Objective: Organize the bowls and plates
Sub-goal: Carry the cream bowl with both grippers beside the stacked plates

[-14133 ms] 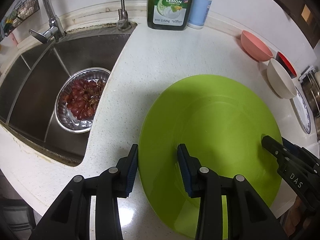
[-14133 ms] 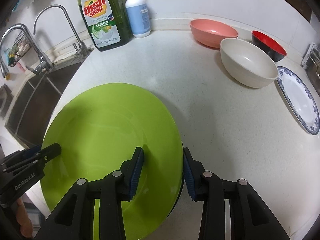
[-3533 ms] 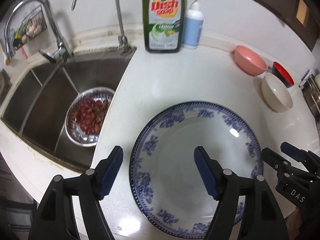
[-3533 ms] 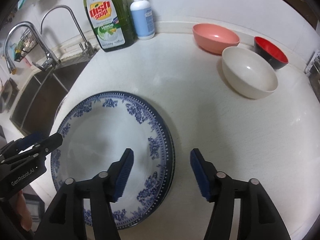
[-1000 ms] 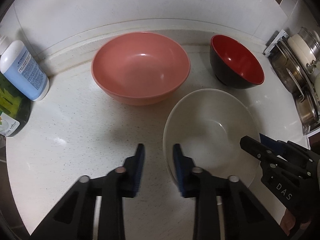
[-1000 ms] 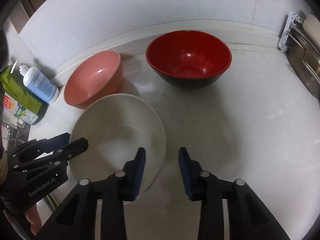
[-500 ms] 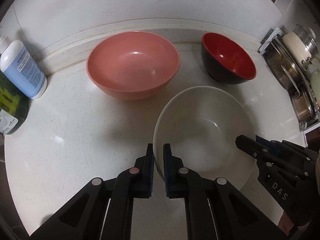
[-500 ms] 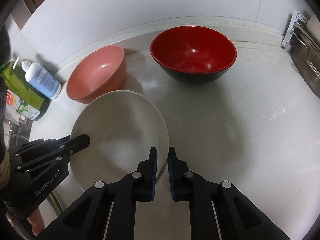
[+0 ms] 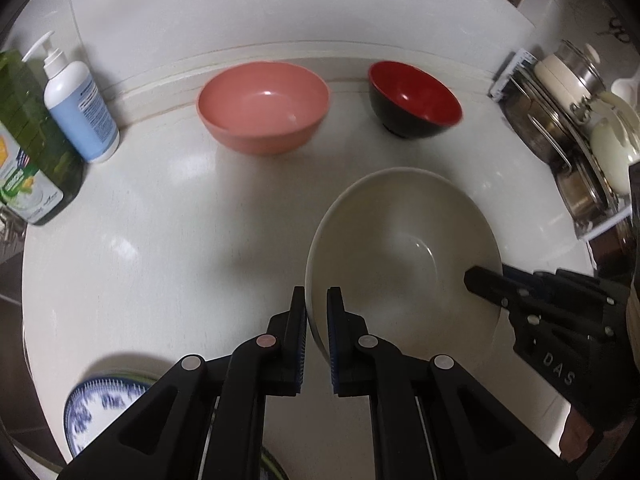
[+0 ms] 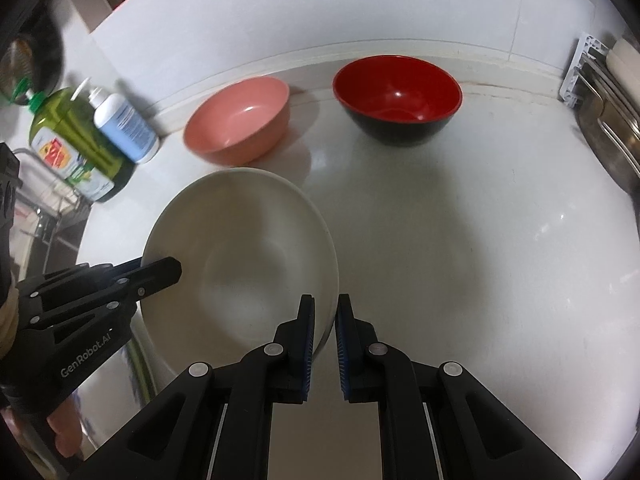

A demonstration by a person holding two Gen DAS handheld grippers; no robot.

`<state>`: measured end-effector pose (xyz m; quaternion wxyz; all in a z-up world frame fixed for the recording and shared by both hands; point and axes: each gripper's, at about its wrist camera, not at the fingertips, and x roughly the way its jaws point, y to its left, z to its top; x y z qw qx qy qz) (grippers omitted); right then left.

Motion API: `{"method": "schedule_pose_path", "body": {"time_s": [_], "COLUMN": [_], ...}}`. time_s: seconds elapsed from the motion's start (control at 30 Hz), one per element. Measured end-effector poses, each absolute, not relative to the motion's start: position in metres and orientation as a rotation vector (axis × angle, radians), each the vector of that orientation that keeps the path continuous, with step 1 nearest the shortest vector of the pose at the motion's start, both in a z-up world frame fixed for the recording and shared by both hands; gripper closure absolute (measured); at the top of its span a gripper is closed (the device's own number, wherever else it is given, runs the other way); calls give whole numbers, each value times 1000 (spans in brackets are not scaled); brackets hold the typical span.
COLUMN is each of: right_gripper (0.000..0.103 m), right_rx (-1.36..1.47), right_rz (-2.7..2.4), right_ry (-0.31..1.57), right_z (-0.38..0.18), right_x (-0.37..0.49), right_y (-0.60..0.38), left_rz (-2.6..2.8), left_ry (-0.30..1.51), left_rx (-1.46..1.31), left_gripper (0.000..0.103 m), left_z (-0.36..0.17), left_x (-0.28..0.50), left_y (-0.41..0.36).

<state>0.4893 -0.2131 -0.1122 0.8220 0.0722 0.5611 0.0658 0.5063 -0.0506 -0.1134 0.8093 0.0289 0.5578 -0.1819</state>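
Two wrist views look steeply down onto a white kitchen surface (image 9: 160,240).

In the left wrist view, the left hand-held gripper (image 9: 317,320) sits at bottom centre, its blue-padded jaws pinched onto the near-left rim of a cream bowl (image 9: 400,248). The bowl fills the centre-right of the frame. The right hand-held gripper (image 9: 486,284) reaches in from the lower right and clamps the opposite side of the rim.

In the right wrist view, the same bowl (image 10: 240,256) lies centre-left. The right hand-held gripper (image 10: 324,320) at bottom centre is closed on the bowl's near-right rim, and the left one (image 10: 160,272) grips the far-left rim. So both jaws are nearly closed, each holding thin rim, on opposite sides of the bowl.

The bowl appears upright, mouth up, and may be just clear of the surface, though no gap is plainly visible.

Behind it, towards the top of both frames, stand a pink bowl (image 9: 262,108) and a red and black bowl (image 9: 414,100), well apart from each other. The pink bowl lies up and left of the held bowl. A blue-patterned plate (image 9: 100,404) peeks in at the lower left of the left view.

Judging by the task, the held bowl probably goes into another bowl, or onto the plate.
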Motion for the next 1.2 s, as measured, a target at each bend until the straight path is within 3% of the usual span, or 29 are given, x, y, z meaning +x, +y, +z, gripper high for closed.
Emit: {"method": "schedule_pose_path", "body": {"time_s": [1.2], "right_gripper": [91], "right_rx": [126], "right_rz": [123], "right_ry": [1330], "right_z": [-123], "right_x": [402], "right_y": [-219], "left_rz": [-498], "left_ry": [1316], "left_rx": [169], "left_gripper": [91], "left_z": [-135], "left_x": [436], "left_y": [-62]}}
